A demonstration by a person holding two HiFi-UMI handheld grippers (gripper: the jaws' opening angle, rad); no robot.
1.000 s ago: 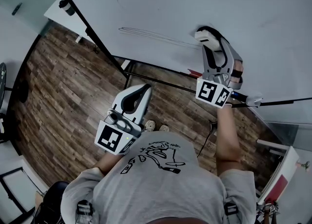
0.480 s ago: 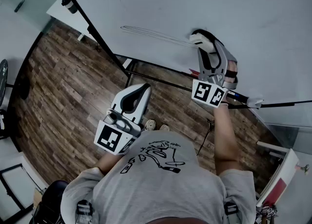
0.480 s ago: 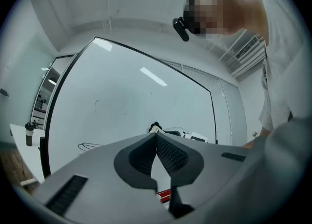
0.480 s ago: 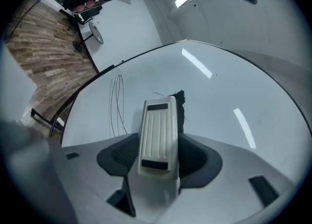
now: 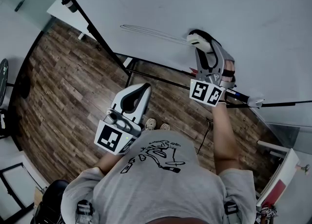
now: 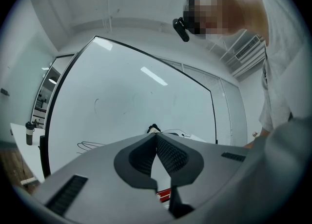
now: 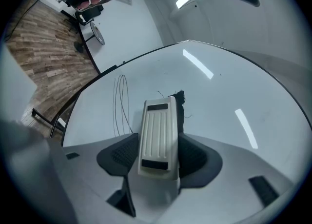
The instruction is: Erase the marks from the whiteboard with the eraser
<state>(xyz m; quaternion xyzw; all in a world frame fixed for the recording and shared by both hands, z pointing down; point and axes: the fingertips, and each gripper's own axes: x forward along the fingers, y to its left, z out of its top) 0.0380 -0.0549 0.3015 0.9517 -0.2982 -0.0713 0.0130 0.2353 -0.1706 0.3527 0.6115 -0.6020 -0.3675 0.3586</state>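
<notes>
The right gripper (image 5: 209,57) has slid a little to the left along the whiteboard (image 5: 161,1) since a second ago. It took the eraser (image 5: 195,37) with it. The left gripper (image 5: 138,92) has not moved; it hangs low in front of the person's grey shirt (image 5: 156,169), away from the board.

The right gripper's jaws pinch the white eraser from both sides (its ribbed back faces the right gripper's camera). The eraser's far end points at the board and looks to be pressed on it, low down near the bottom edge. A dark fuzzy strip shows along one side of the eraser. The left gripper's jaws are pressed together at the tips, and they hold nothing.

The marks (image 5: 151,32) are thin black lines drawn in long, flat loops. They lie to the left of the eraser, and their near end is just beside it. A few tiny dark specks sit higher up on the board.

Under the board runs the black bar (image 5: 156,79) of its stand. A red pen (image 5: 195,73) lies near the bottom edge of the board, close below the right gripper. The floor (image 5: 63,86) is brown wood. The person's shoes (image 5: 150,125) peek out just past the shirt. Far to the left stands a white table (image 5: 58,10) with a dark bottle (image 5: 67,6) on it.
</notes>
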